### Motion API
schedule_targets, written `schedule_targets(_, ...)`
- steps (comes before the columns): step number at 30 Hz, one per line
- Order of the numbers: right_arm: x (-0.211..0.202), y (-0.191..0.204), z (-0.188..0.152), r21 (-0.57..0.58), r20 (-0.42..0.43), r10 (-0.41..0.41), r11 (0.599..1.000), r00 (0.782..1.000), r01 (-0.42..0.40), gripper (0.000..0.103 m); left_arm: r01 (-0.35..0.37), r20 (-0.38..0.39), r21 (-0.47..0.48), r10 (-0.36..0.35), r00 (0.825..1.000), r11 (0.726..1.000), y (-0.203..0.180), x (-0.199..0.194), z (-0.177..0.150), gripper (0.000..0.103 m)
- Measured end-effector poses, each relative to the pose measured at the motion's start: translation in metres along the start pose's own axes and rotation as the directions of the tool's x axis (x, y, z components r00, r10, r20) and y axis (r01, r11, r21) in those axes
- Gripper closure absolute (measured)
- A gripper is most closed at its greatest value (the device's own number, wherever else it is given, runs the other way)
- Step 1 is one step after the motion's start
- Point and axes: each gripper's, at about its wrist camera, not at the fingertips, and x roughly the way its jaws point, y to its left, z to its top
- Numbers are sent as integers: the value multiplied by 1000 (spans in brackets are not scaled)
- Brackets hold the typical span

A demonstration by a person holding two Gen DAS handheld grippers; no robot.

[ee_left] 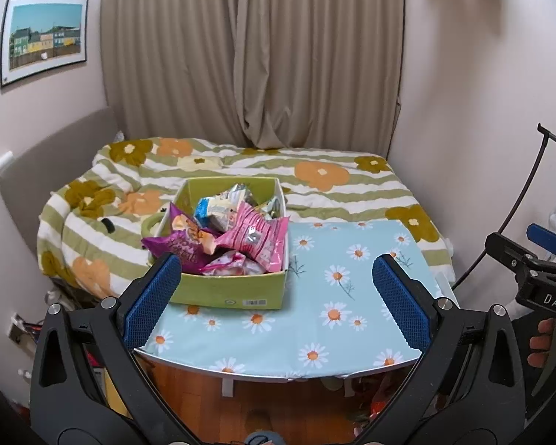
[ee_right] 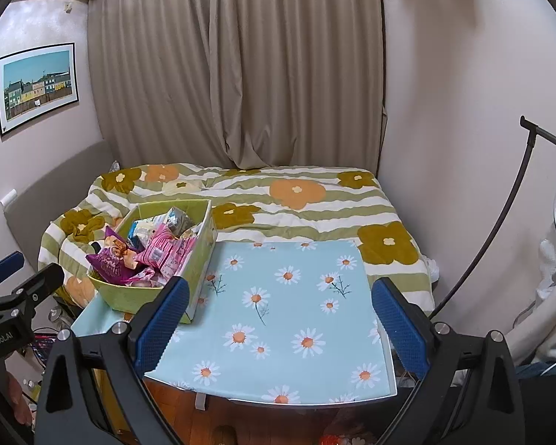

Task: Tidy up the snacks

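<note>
A green cardboard box (ee_left: pixel 226 293) (ee_right: pixel 129 298) stands at the far left corner of a small table with a light blue daisy cloth (ee_left: pixel 326 319) (ee_right: pixel 296 315). It is piled with snack packets: a purple bag (ee_left: pixel 181 244) (ee_right: pixel 109 259), a pink bag (ee_left: pixel 255 237) (ee_right: pixel 159 250), and blue and silver packs (ee_left: pixel 218 204) behind. My left gripper (ee_left: pixel 278 300) hangs open over the table's near edge, its left pad by the box's front corner. My right gripper (ee_right: pixel 278 319) is open above the cloth, holding nothing. The other gripper shows at each view's edge.
Behind the table lies a bed with a striped flower quilt (ee_left: pixel 333 178) (ee_right: pixel 307 200). Beige curtains (ee_left: pixel 255 55) cover the back wall. A framed picture (ee_left: pixel 44 37) hangs at left. A black curved stand (ee_right: pixel 500 230) and white things are at right. Wooden floor with clutter lies below.
</note>
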Motion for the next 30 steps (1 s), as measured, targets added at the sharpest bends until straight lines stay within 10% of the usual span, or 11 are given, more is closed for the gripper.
schedule_targets(30, 1, 2, 2, 10, -10, -41, 999, 999, 42, 5, 9, -11, 5, -9, 1000, 1000, 4, 17, 8, 1)
